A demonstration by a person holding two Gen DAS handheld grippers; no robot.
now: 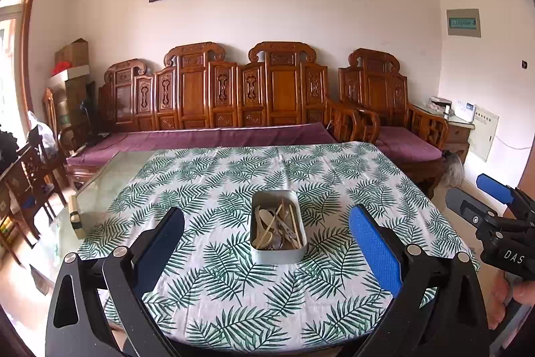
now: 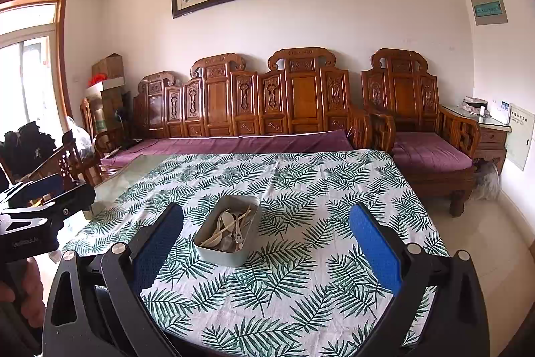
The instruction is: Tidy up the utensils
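Observation:
A grey rectangular tin sits in the middle of the leaf-print tablecloth. It holds several mixed utensils: pale spoons, chopsticks and metal pieces. My left gripper is open and empty, held above the near edge of the table with the tin ahead between its fingers. My right gripper is open and empty too, with the tin and its utensils ahead, slightly left of centre. The right gripper also shows at the right edge of the left wrist view.
The cloth covers most of a glass-topped table, with bare glass at the far left. A carved wooden sofa with purple cushions stands behind the table. Wooden chairs stand at the left, a side cabinet at the right.

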